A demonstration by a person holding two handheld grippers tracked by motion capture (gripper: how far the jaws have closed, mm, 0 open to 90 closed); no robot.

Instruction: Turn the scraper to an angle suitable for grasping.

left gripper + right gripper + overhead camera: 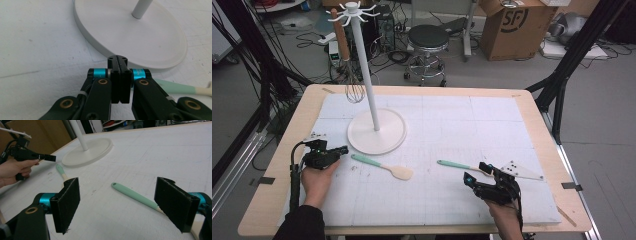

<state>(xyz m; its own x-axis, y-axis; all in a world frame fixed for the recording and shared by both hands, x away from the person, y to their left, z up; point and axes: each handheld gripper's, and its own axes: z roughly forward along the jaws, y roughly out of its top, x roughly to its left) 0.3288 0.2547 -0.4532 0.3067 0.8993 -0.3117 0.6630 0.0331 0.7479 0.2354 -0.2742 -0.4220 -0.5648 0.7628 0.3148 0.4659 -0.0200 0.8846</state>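
A white hook stand (376, 131) rises at the back left of the white foam mat, and a wire whisk (355, 89) hangs from one of its hooks. Two spatulas with mint handles lie on the mat. The left spatula (383, 166) (61, 171) lies just right of my left gripper (343, 149) (119, 60), which is shut on nothing and points at the stand base (130, 37). The right spatula (456, 165) (136, 195) runs between the wide-open jaws of my right gripper (476, 172) (117, 202), which do not touch it.
The mat (452, 125) covers most of the wooden table (282, 165). Beyond the table's far edge stand a black stool (427, 45), a cardboard box (512, 25) and loose cables on the floor. Black frame poles (569, 55) rise at both sides.
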